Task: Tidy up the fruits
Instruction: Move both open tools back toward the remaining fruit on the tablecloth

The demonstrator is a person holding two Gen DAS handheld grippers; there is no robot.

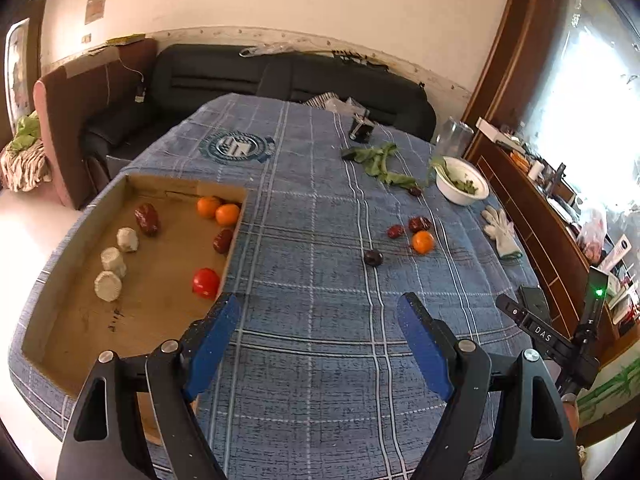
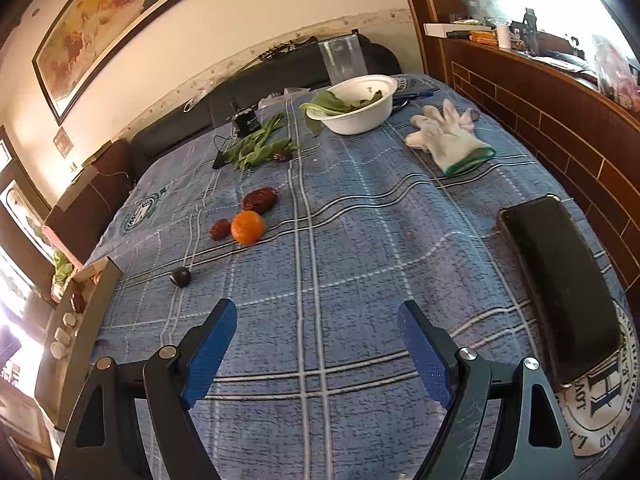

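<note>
As seen, date lies crosswise, flat

Both views were taken from fisheye cameras mounted behind each gripper's fingers, angled downward over a table covered with a blue plaid cloth. The left wrist view was aimed along the table's length toward a dark sofa, with a cardboard tray close on its left. The right wrist view was set further right, facing the same far wall. Shared by both were a loose orange, a white bowl and a white glove.
</note>
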